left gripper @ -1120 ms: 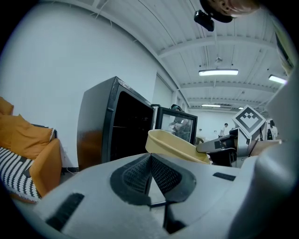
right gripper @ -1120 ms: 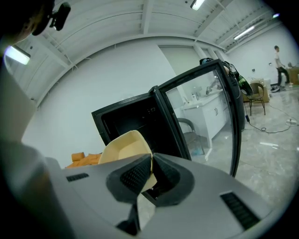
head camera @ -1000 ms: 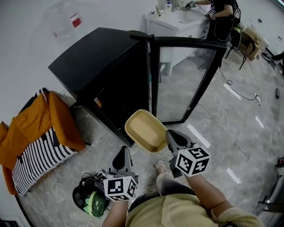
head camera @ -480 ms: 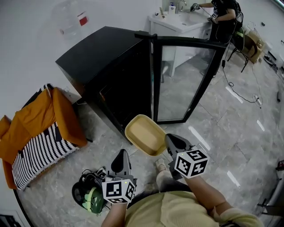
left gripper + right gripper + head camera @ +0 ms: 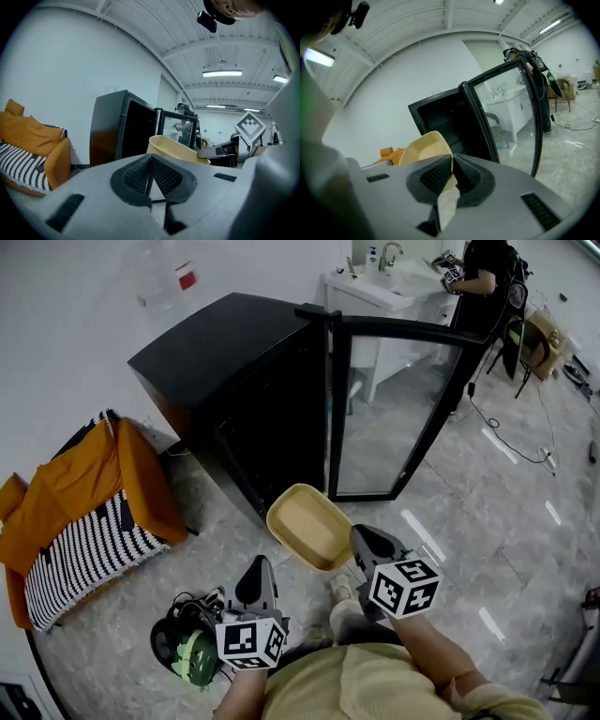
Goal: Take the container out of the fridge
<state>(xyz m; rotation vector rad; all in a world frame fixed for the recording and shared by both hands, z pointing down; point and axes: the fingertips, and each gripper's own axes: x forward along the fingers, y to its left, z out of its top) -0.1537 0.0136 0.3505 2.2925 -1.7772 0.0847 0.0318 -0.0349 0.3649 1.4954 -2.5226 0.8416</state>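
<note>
— Container [image 5: 307,525] first: where do you have it?
— You hold it out of the fridge [image 5: 220,381], in the air above the floor [image 5: 487,521]. It hangs just in front of the open cabinet, near the bottom corner of the glass door [image 5: 398,409]. It is a pale yellow, shallow tub with its open side up.
— And your right tool [image 5: 358,538]?
— Its jaws pinch the tub's near rim. In the right gripper view the thin wall sits between the two ribbed pads [image 5: 436,177], which press on it from both sides.
— Your left tool [image 5: 256,568]?
— Pressed together with nothing in it. In the left gripper view the pads meet at their tips. The tool sits to the lower left of the tub, apart from it, and points toward the fridge.
— What else lies round you?
— The glass door stands swung wide, to the right of the dark interior. An orange cushion [image 5: 84,484] with a striped cloth [image 5: 80,559] lies left of the fridge by the wall. A green and black object [image 5: 192,657] with cables lies on the floor beside your left tool. Far behind, a person [image 5: 483,273] stands at a white sink unit [image 5: 375,289].
</note>
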